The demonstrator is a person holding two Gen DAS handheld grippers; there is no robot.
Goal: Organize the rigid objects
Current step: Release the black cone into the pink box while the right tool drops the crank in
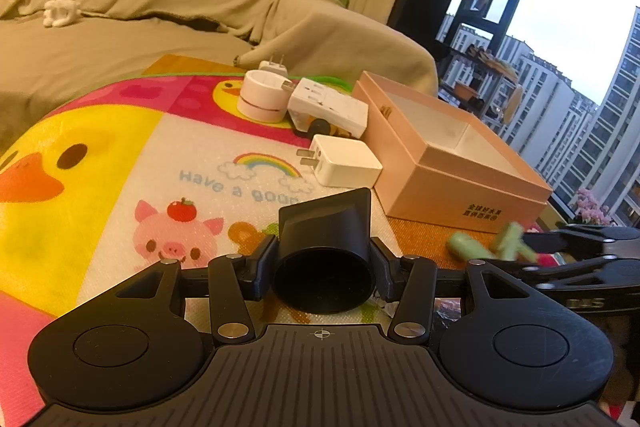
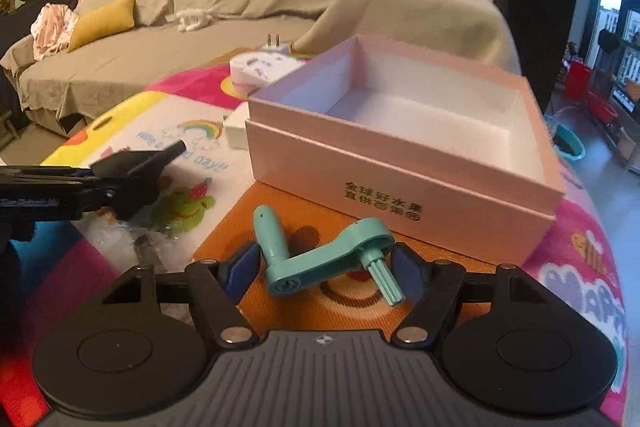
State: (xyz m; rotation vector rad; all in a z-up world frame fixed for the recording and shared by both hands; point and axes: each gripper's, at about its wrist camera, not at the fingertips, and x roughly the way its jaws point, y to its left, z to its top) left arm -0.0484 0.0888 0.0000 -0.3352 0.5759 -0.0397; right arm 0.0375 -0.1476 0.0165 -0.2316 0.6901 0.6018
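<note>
Nearest the lens, the left gripper (image 1: 324, 267) is clamping a black nozzle (image 1: 325, 247), its pads pressing both sides of the round collar, above the cartoon mat (image 1: 120, 163). Alongside it, the right gripper (image 2: 322, 267) is straddling a teal crank handle (image 2: 320, 255) lying on the orange mat (image 2: 248, 219); its jaws are standing partly open, and whether the pads are touching the handle cannot be told. Just beyond, the pink box (image 2: 400, 183) is sitting open and empty. Past its left side, a white charger (image 1: 346, 166), a white adapter (image 1: 328, 109) and a round white puck (image 1: 262, 99) are waiting near a draped sofa (image 2: 240, 27). The risk, judging from here: the crank's bent shape is offering the pads uneven faces, so it could twist out during a lift and strike the box wall.
</note>
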